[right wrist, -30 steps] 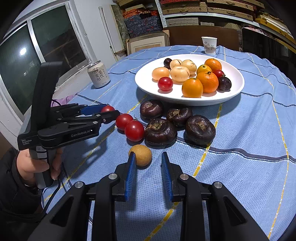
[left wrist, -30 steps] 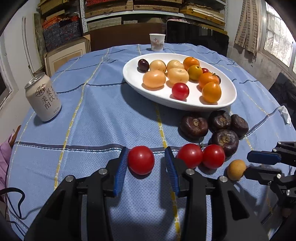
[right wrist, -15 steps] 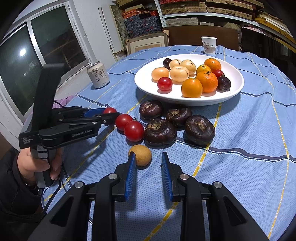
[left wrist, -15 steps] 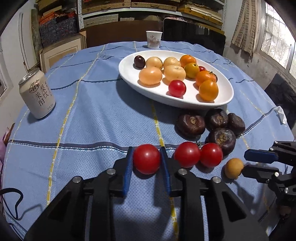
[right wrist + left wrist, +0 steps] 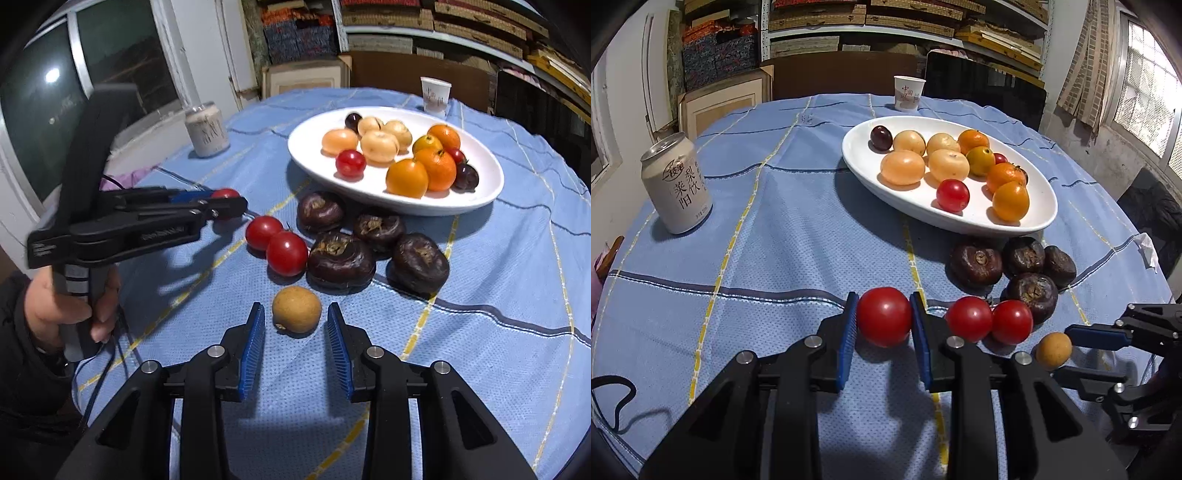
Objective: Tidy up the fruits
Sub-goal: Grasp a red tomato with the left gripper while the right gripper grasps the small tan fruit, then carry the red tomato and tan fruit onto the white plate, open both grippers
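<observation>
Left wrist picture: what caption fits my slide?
Left gripper shut on a red tomato near the white fruit plate.

Drink can upright at left of blue tablecloth; paper cup at far edge.

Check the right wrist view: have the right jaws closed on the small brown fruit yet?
No: the small brown fruit sits between the right gripper's blue pads with a gap showing on each side.
</observation>
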A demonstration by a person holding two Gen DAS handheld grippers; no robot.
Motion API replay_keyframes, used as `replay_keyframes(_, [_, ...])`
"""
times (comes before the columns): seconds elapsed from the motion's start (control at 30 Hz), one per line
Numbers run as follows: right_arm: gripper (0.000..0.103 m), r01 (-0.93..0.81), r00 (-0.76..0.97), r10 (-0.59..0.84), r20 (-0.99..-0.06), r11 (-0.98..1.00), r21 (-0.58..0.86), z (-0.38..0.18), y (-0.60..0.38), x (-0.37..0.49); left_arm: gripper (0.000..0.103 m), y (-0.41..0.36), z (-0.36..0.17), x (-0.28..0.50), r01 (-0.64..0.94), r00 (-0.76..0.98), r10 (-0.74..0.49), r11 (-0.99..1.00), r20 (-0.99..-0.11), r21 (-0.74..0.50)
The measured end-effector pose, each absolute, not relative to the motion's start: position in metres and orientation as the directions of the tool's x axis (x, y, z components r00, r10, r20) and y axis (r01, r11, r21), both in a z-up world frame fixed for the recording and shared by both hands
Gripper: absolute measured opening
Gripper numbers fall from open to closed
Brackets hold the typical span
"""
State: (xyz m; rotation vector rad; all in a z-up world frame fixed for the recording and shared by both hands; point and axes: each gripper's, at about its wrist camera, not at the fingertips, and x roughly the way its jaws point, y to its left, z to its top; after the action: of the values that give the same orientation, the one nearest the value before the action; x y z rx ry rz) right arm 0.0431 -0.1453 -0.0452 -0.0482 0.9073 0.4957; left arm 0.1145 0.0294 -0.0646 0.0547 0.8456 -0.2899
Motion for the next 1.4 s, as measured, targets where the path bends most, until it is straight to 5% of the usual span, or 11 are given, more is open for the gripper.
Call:
replay_keyframes(0.87, [0.029,-0.349,0.650,0.320,-0.689,0.931,0.103,-0.004,-0.201,0.026,0.027,0.008,-0.030,0.104,0.368,0.632,-0.310,0.927,-0.711,-0.077])
replay_keyframes(1.1, [0.029,-0.363,0.722,0.298,-0.624,0.931,0.025,0.051,-0.203,0.088,0.027,-0.019,-0.009,0.150,0.376,0.637,-0.303,0.925,-0.709,-0.058])
replay_keyframes(1.4, [0.030,-0.398,0.637,0.331,-0.697,0.915,0.071,0.027,-0.170,0.187,0.028,-0.031,-0.033,0.207,0.350,0.593,-0.288,0.933,-0.752,-0.082])
